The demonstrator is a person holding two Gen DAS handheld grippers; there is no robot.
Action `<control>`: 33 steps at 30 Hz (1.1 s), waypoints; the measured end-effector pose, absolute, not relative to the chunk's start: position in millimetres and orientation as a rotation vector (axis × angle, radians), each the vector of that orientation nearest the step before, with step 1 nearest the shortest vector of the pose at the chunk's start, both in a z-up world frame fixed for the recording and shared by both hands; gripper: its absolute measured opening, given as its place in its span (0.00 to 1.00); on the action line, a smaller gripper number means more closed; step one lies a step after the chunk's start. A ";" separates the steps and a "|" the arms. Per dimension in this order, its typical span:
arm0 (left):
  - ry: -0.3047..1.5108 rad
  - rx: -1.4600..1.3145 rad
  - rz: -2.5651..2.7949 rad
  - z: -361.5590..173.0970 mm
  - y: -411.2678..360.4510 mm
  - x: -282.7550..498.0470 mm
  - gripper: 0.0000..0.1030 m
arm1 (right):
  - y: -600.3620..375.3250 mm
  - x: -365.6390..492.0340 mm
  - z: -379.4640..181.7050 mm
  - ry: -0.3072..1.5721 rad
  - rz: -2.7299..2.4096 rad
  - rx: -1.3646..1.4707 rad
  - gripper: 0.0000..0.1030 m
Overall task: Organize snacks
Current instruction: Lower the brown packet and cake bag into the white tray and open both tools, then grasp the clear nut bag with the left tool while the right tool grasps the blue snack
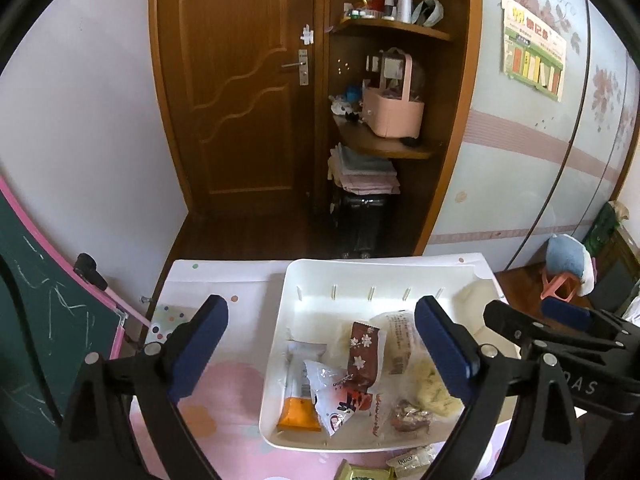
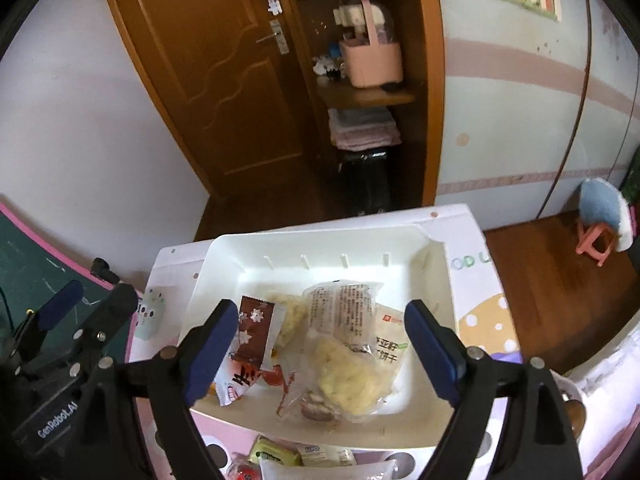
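Observation:
A white plastic tray (image 1: pixel 400 276) (image 2: pixel 224 256) sits on a small pink-and-white table and holds several snack packets: a brown packet with white flowers (image 1: pixel 362 354) (image 2: pixel 256 330), an orange-ended packet (image 1: pixel 298 408), a red-and-white packet (image 1: pixel 340 404) (image 2: pixel 240 380), clear bags of yellow snacks (image 1: pixel 434 388) (image 2: pixel 344 376) and a printed clear bag (image 2: pixel 344 308). More packets lie on the table in front of the tray (image 1: pixel 404 464) (image 2: pixel 276 456). My left gripper (image 1: pixel 328 352) is open and empty above the tray's left side. My right gripper (image 2: pixel 320 352) is open and empty above the tray's middle.
The table (image 1: pixel 224 280) stands before a wooden door (image 1: pixel 240 92) and open shelves with a pink basket (image 1: pixel 394 112). A green chalkboard with a pink frame (image 1: pixel 36 320) leans at the left. A pink stool with a blue cushion (image 2: pixel 600 216) stands on the floor at the right.

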State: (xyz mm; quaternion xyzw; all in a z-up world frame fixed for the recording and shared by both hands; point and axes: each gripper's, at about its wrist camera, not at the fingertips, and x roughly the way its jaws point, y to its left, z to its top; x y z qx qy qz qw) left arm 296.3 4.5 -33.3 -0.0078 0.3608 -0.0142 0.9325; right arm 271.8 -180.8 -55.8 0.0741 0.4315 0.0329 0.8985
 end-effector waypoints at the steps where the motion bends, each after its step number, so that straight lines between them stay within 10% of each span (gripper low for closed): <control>1: 0.737 -0.023 -0.035 -30.5 5.2 292.6 0.91 | -179.7 269.6 -52.6 0.886 0.068 0.150 0.84; 33: 0.661 0.060 -0.394 5.9 -63.8 62.7 0.95 | -231.8 28.4 -14.8 0.785 -0.001 -0.054 0.85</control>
